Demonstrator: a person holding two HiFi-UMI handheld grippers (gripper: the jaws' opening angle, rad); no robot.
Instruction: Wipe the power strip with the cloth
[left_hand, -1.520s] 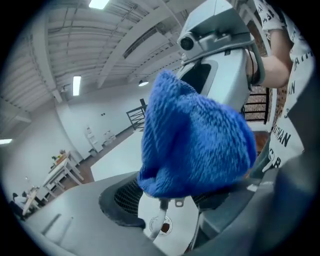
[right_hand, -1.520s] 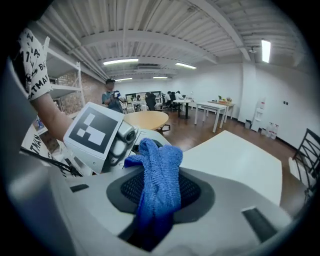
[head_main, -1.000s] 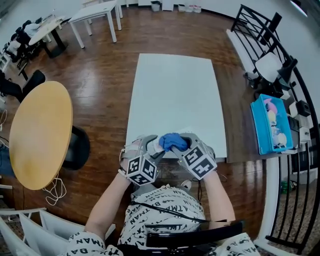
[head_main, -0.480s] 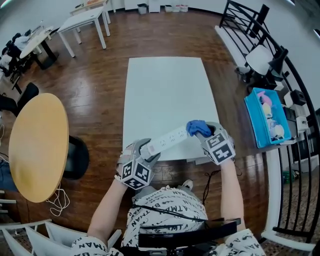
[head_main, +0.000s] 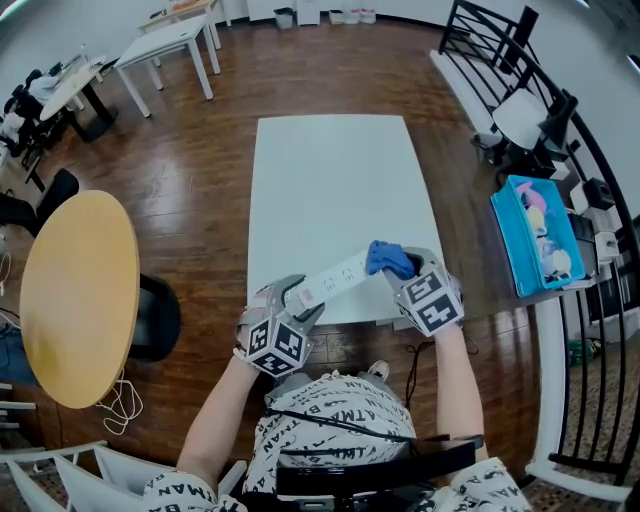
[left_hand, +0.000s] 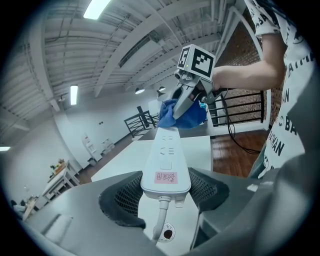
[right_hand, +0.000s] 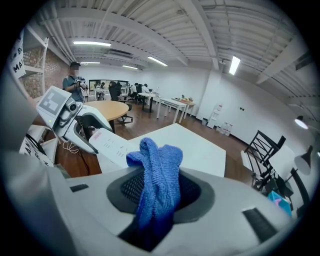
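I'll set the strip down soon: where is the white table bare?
The white table is bare from its far edge almost to the near edge. Only that near edge is crowded: the left gripper holds the power strip above it, with the right gripper and its cloth at the strip's far end.

In front of you there was a long white surface (head_main: 330, 190) on a brown wooden floor (head_main: 200, 170). To your left stood a round yellow table (head_main: 80, 290). A black chair (head_main: 160, 315) was just beside it, and a white cord (head_main: 118, 398) lay on the floor near it. To your right sat a blue bin (head_main: 512, 255) with small pink and yellow things inside, close to a black metal rail (head_main: 520, 30). Far off stood small white tables (head_main: 180, 35).
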